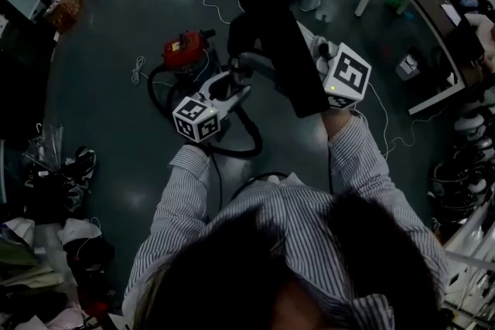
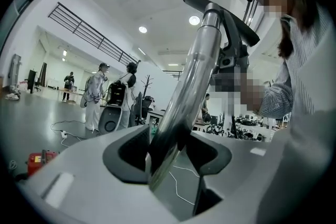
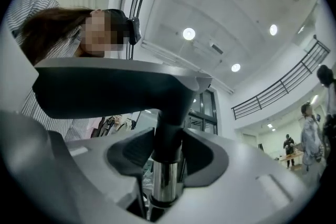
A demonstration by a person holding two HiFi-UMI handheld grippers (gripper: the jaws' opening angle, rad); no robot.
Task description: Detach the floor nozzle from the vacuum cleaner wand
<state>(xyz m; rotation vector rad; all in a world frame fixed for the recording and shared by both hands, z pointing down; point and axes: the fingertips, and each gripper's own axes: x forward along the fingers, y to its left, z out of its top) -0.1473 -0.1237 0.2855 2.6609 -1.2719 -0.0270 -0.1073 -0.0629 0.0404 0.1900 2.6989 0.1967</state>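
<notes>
Left gripper view: left gripper [image 2: 170, 153] clamps wand [image 2: 195, 68]; right gripper [image 3: 168, 157] seemingly clasps nozzle [image 3: 105, 89]

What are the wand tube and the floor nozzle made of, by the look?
The wand tube looks like chromed or polished metal: mirror-bright, reflecting the room. The floor nozzle is probably moulded plastic: dark, matte, only dull highlights.

Fine-striped shirt sleeves [image 1: 182, 197]; pale left gripper [image 1: 234, 86] and right gripper [image 1: 325, 50] each bear a black-and-white marker cube.
</notes>
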